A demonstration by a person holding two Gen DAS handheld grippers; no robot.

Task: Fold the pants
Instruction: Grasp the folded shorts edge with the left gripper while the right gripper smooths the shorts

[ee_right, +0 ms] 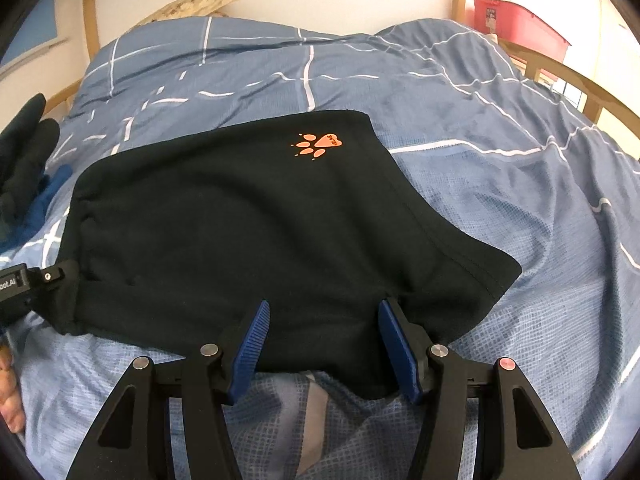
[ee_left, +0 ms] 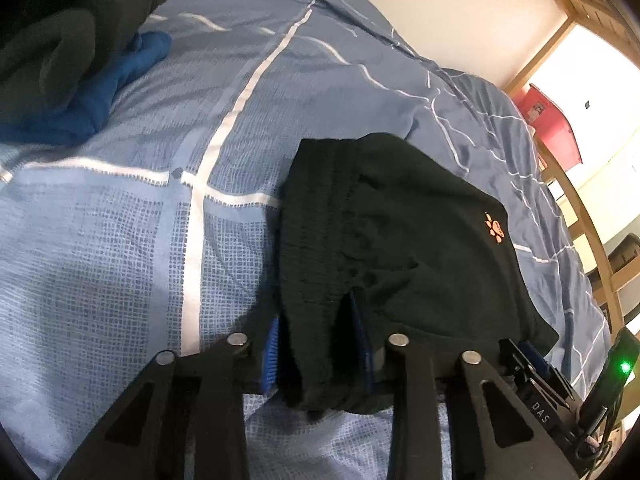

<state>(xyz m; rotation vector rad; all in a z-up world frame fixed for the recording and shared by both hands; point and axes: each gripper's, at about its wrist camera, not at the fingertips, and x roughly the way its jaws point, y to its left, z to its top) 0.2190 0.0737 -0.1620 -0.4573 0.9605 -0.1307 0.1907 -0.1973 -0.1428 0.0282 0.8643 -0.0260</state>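
Black pants (ee_right: 248, 216) with an orange paw print (ee_right: 318, 145) lie folded into a compact stack on the blue bedspread (ee_right: 500, 208). My right gripper (ee_right: 324, 336) is open, its blue pads either side of the stack's near edge, resting on the fabric. In the left wrist view the pants (ee_left: 400, 240) show their gathered waistband end. My left gripper (ee_left: 320, 352) is open, with the waistband corner lying between its blue pads (ee_left: 270, 356). The left gripper's body shows at the left edge of the right wrist view (ee_right: 24, 284).
A heap of dark and blue clothes (ee_left: 76, 80) lies at the far left of the bed. A wooden bed rail (ee_left: 588, 232) runs along the right side, with a red box (ee_right: 516, 20) beyond it. A wall stands behind the bed.
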